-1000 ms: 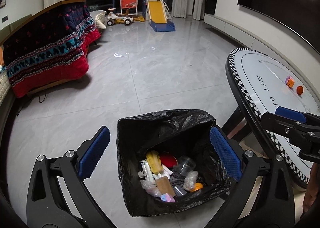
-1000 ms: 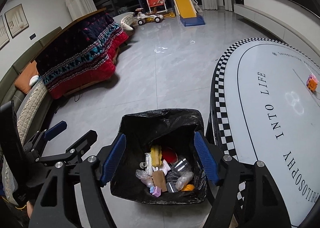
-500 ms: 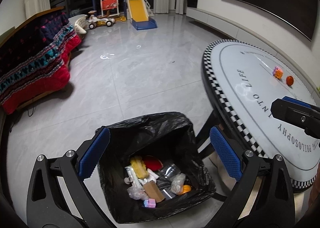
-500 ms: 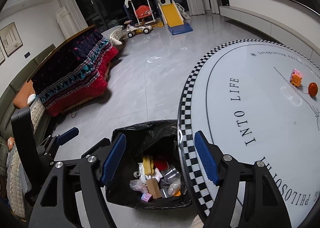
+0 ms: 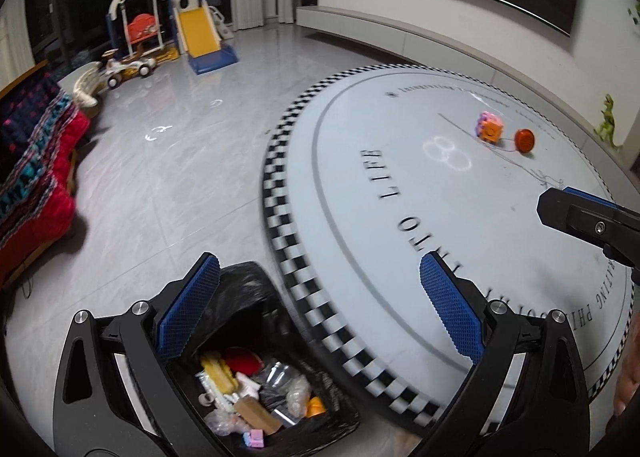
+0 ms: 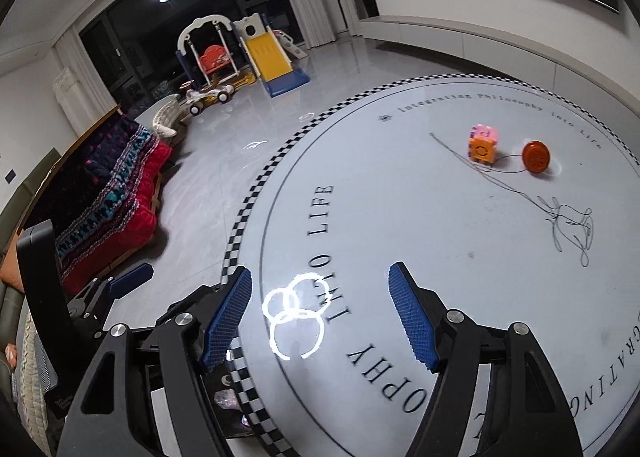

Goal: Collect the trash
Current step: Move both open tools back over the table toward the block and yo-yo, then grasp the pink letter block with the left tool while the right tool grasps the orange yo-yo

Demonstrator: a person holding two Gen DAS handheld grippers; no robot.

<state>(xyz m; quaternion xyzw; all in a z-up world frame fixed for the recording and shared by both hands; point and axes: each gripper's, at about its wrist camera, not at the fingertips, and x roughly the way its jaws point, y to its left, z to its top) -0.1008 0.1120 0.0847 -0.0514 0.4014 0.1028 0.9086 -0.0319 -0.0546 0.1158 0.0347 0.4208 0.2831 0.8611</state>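
A black-lined trash bin (image 5: pixel 256 297) stands on the floor beside the round table, holding wrappers, a yellow item and a red lid. My left gripper (image 5: pixel 320 305) is open and empty above the bin's right rim and the table edge. My right gripper (image 6: pixel 320 309) is open and empty over the table's near part; it also shows in the left wrist view (image 5: pixel 580 213). On the round white table (image 5: pixel 400 185) far side lie an orange-and-pink cube (image 6: pixel 483 147) and an orange disc (image 6: pixel 536 156); they also show in the left wrist view, cube (image 5: pixel 489 129) and disc (image 5: pixel 525 140).
The table has a checkered rim (image 6: pixel 240 225). A red patterned blanket covers a sofa (image 6: pixel 108 193) at left. A toy slide (image 6: pixel 272 61), swing and ride-on car stand at the far window. Grey tile floor (image 5: pixel 168 177) lies between.
Both grippers have risen and swung right, from over the bin toward the table top. The bin has slid to the lower left of both views. Both stay open.
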